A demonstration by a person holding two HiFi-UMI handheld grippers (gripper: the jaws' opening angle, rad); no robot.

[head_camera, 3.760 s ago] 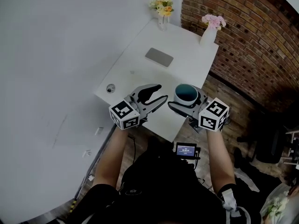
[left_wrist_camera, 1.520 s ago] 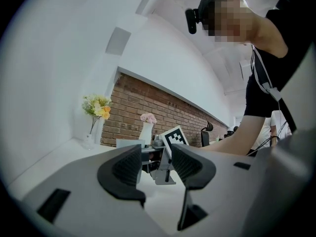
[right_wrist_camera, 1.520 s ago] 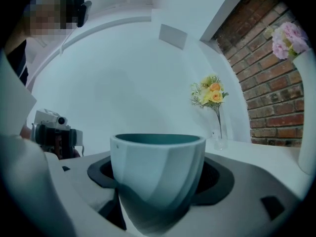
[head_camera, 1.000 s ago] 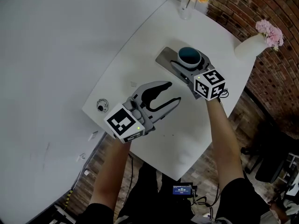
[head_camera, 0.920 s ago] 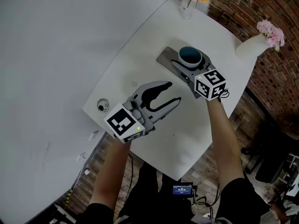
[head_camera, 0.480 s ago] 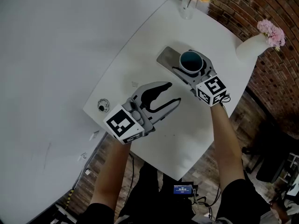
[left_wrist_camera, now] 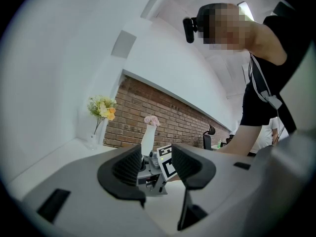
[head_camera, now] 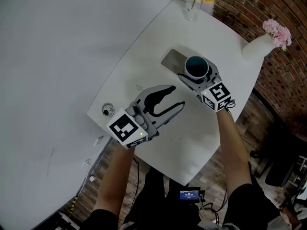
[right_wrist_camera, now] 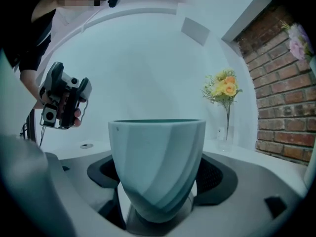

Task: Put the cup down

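The left gripper (head_camera: 178,95) hovered over the white table (head_camera: 191,128) with its jaws apart and nothing between them, well clear of the work. To its right, the right gripper (head_camera: 198,74) had its jaws closed around the pale teal cup (head_camera: 195,65), held upright over the near end of the grey mat (head_camera: 171,59). This looked like the set-down itself. Next, the base would need to settle flat before the jaws spread and backed straight off.

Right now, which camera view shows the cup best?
The right gripper view: the cup fills it, side on, between the fingers. The head view shows only its rim and inside from above. The left gripper view does not show it.
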